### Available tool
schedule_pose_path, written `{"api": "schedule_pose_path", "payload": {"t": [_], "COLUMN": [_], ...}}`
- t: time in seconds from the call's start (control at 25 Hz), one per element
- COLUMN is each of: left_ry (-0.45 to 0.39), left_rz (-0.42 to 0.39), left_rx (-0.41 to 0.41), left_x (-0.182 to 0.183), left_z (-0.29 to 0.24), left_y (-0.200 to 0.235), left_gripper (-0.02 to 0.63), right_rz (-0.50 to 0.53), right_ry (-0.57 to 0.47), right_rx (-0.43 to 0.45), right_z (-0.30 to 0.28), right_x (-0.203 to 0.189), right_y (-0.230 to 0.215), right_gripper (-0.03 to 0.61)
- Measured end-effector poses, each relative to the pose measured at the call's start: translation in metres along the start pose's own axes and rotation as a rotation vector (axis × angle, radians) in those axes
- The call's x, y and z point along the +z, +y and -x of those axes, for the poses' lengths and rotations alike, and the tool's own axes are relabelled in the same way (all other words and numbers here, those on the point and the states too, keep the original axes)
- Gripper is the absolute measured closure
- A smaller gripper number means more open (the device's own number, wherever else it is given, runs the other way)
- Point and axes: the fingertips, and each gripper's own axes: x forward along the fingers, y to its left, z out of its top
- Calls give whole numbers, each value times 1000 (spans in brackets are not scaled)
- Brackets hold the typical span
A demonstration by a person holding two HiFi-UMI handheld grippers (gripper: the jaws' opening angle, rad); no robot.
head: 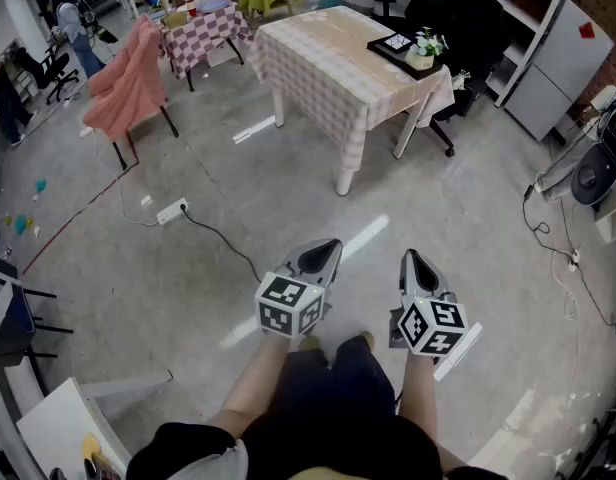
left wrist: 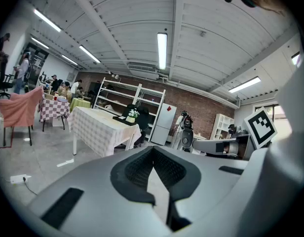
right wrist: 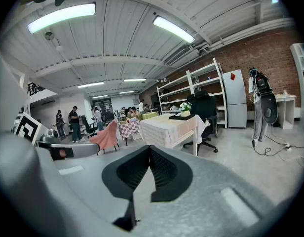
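Note:
Both grippers are held side by side above the bare grey floor, in front of the person's legs. My left gripper point(head: 331, 245) has its jaws closed, the black ribbed pads point(left wrist: 142, 169) meeting at the tips with nothing between them. My right gripper point(head: 409, 256) is also shut and empty, its pads point(right wrist: 164, 169) touching at the tips. Both point toward a table with a checked cloth point(head: 328, 68), a couple of steps ahead. On the table's far right corner lies a black tray point(head: 393, 46) with a small potted plant point(head: 423, 53).
A chair draped in pink cloth point(head: 128, 83) stands at the left. A power strip point(head: 172, 210) and its cable lie on the floor ahead left. A black office chair point(head: 458, 28), white cabinet point(head: 558, 63) and floor cables point(head: 558, 248) are at the right. People stand far left.

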Motion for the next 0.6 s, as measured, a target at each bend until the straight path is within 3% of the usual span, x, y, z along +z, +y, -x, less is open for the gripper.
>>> {"api": "schedule_pose_path", "payload": {"t": [0.44,0.6], "left_ry": [33,25], "left_rz": [0,5], "left_rx": [-28,-21], "left_x": [-14,-10], "left_z": [3,-7], "left_y": [-5,-2], "left_gripper": [604,604], "right_rz": [-13,-14], "right_ry": [33,25], "right_rx": [-77,-61], "right_z": [10,-1], "right_x": [-21,-14], "right_y": [-5,-11], "right_gripper": [574,574]}}
